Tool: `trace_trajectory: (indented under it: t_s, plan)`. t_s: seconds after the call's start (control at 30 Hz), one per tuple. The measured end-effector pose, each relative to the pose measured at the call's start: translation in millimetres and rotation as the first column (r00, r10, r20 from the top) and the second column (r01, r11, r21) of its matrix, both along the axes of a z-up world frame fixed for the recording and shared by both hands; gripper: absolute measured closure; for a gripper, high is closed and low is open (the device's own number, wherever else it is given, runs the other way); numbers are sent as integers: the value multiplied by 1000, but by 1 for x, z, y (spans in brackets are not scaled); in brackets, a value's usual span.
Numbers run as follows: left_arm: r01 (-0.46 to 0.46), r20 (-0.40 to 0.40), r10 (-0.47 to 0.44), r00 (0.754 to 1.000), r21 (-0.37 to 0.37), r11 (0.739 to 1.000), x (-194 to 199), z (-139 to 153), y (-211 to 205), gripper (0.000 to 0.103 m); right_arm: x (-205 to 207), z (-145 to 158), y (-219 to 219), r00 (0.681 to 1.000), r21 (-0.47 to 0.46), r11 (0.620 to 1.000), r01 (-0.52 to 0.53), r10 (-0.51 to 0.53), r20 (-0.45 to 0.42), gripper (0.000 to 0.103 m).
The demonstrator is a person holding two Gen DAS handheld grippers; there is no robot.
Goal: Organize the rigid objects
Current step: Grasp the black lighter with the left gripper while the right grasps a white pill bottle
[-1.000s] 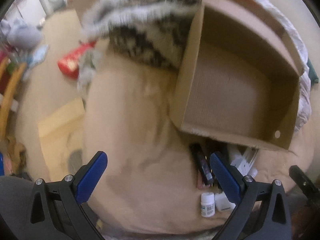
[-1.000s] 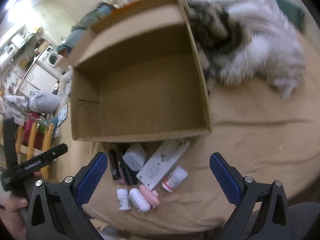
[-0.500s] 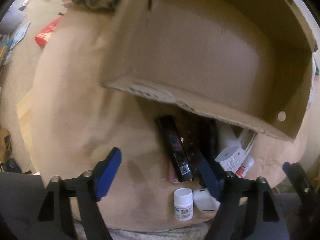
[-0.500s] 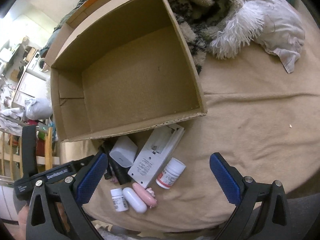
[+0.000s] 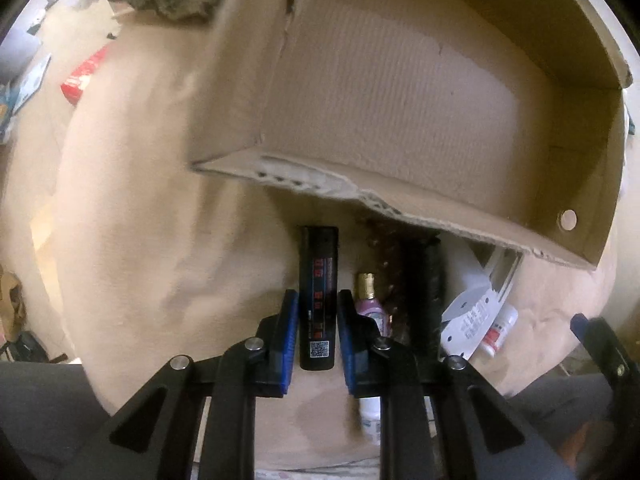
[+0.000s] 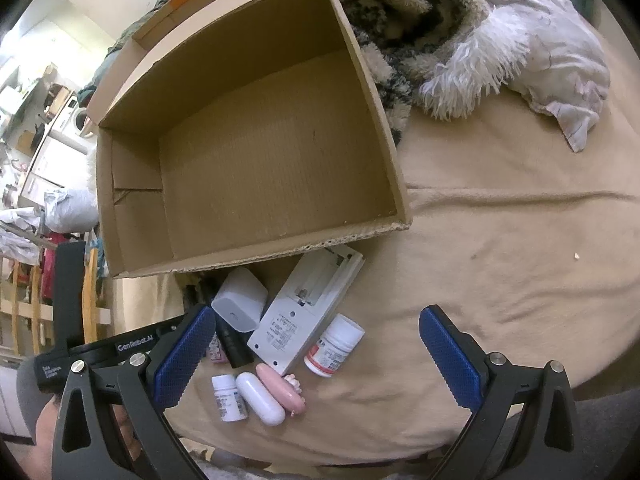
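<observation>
A slim black box with a QR label [image 5: 319, 264] lies on the tan bedspread in front of the open cardboard box [image 5: 320, 184]. My left gripper [image 5: 318, 300] points down over it; its jaws are closing, and the blue pads touch both long sides of the black box. Beside it are a small purple bottle with a gold cap [image 5: 370, 300] and a dark cylinder [image 5: 426, 292]. My right gripper [image 6: 316, 320] hangs open above the pile: a white charger [image 6: 240, 304], a white power strip [image 6: 308, 312], a red-label pill bottle [image 6: 334, 346], a small white bottle [image 6: 229, 398], a white capsule [image 6: 260, 398].
The cardboard box [image 6: 256, 264] has nothing inside. A furry patterned blanket [image 6: 400, 20] and a white fluffy pillow [image 6: 520, 40] lie behind and to its right. A red package [image 5: 82, 76] is on the floor. Bare bedspread [image 6: 500, 260] spreads to the right.
My left gripper came down and forward onto the pile, and its wide-open jaws closed in around the black box. My right gripper stayed open and hardly moved.
</observation>
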State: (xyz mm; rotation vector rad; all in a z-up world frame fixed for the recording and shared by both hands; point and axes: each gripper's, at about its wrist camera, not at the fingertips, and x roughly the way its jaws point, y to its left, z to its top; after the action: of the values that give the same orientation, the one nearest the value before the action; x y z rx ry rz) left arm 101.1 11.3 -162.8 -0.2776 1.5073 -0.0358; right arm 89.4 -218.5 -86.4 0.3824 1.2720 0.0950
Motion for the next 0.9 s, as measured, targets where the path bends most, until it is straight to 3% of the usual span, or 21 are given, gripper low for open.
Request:
trace_trajectory:
  t_s: [0.13,0.2,0.23,0.33,0.4,0.57,0.6,0.63,0.7,0.9]
  plan:
    - [7,30,-8,1000,34,999,-4,10,12,86,1,-12,-11,998,48,999,22,-20,-61,0]
    - [-3,41,1,999,45,999,-20,0,10,86,1,-23,-15,993,82,996,30,-21,-115,2]
    - [-5,41,3,999,50,999,-23,2,10,86,1,-31,-16,988,106,994,40,-23,-152,9]
    - [-1,23,0,1000,61,998,-31,4,15,86,-1,-60,-18,962,174,980,96,-47,-270,42]
    - [-4,17,3,1000,60,998,-34,5,20,86,-4,-70,-17,952,183,975,127,-68,-299,52]
    - [-4,22,3,1000,76,997,-35,1,26,86,-1,-77,-15,952,151,978,144,-95,-292,52]
    - [-4,22,2,1000,76,997,-36,-1,29,86,-1,-78,-14,950,149,978,145,-96,-296,55]
    - [-4,22,2,1000,77,997,-35,-1,28,86,-1,-80,-14,950,146,979,141,-92,-299,66]
    - [-1,24,0,1000,79,997,-34,0,26,86,-1,-78,-9,956,161,979,122,-72,-283,73]
    - [9,31,-11,999,83,997,-42,16,14,86,-5,-59,-4,978,119,990,77,-52,-204,75]
